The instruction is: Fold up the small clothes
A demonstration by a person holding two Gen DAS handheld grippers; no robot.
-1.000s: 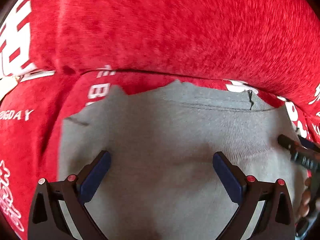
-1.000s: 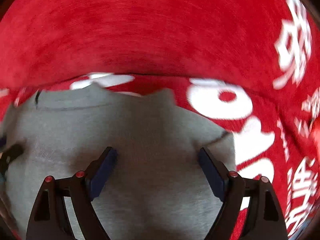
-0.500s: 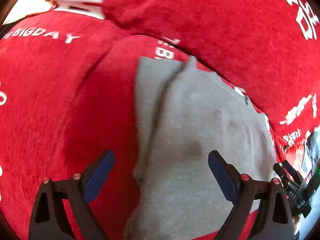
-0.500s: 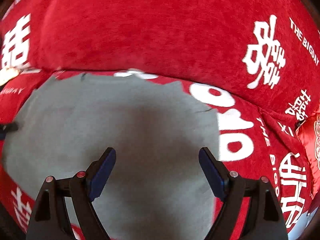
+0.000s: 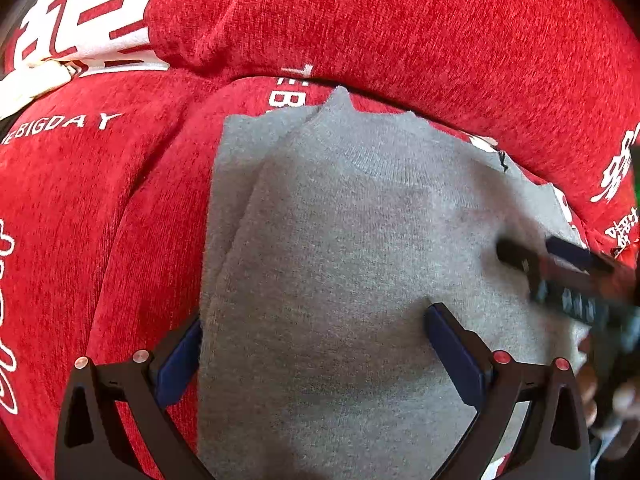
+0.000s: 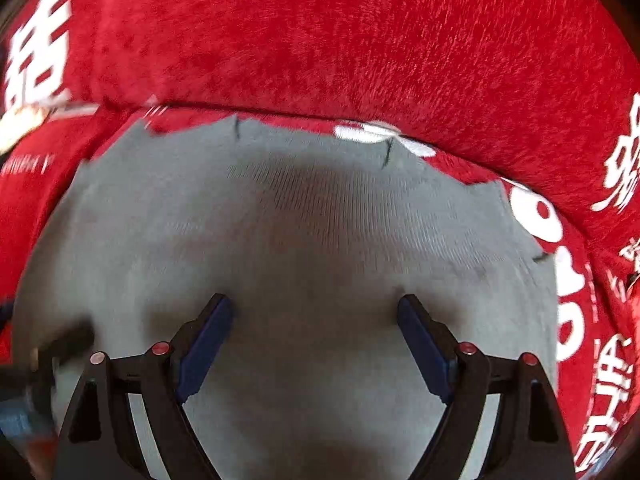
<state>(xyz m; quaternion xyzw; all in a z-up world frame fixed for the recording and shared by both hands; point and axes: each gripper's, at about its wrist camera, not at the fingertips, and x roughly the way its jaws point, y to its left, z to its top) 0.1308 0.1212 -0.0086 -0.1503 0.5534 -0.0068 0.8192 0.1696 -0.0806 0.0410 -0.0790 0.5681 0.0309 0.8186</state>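
Note:
A small grey knit garment [image 5: 352, 248] lies flat on a red sofa seat, with a folded layer showing along its left side [image 5: 236, 168]. It also shows in the right wrist view [image 6: 304, 240]. My left gripper [image 5: 312, 344] is open and empty, low over the garment's left part; its left finger sits at the garment's left edge. My right gripper [image 6: 312, 336] is open and empty over the garment's middle. The right gripper also shows blurred at the right edge of the left wrist view [image 5: 560, 272].
The red sofa seat [image 5: 80, 220] carries white lettering. The red back cushion [image 5: 380, 28] rises just behind the garment and also shows in the right wrist view [image 6: 320, 40]. A pale object [image 5: 32, 84] lies at the far left.
Both grippers have swung back toward the garment and come lower over it. The garment now shows a folded layer on its left side. Both grippers stayed open.

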